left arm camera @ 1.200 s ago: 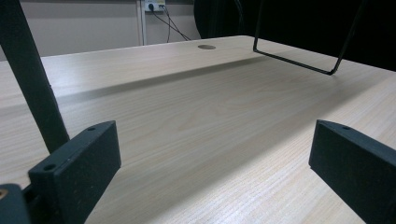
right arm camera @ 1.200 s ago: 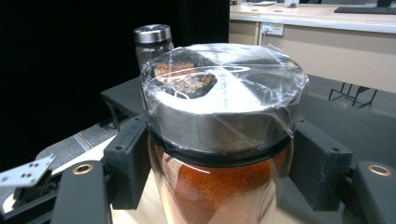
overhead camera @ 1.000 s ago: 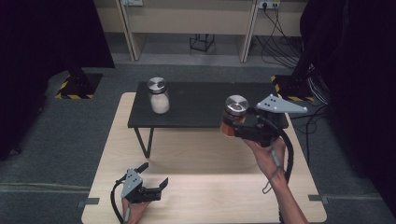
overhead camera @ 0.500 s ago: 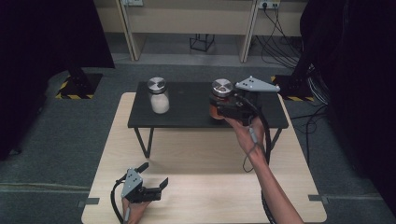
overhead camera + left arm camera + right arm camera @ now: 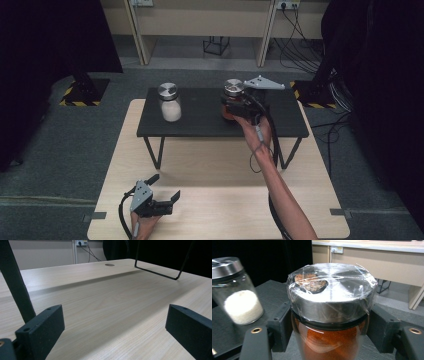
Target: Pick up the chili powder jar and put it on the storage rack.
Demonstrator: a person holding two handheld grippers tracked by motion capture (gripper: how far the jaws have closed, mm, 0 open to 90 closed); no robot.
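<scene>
My right gripper (image 5: 231,107) is shut on a glass jar of orange-red spice (image 5: 231,100) with a steel lid wrapped in clear film (image 5: 332,296). It holds the jar over the right half of a small black shelf (image 5: 200,120) that stands on the wooden table (image 5: 220,200). A second glass jar with white powder (image 5: 170,102) and a steel lid stands upright on the shelf's left part, also seen as the white-powder jar (image 5: 237,295). My left gripper (image 5: 162,200) rests open near the table's front left edge, nothing between its fingers (image 5: 40,330).
The shelf's thin black wire legs (image 5: 160,265) stand on the table ahead of the left gripper. Grey carpet, cables (image 5: 300,30) and black-and-yellow taped bases (image 5: 82,92) lie beyond the table. A light cabinet runs along the back wall.
My right gripper has carried the spice jar leftward and away from me, from the shelf's right front corner to over its right half. The left gripper has stayed put.
</scene>
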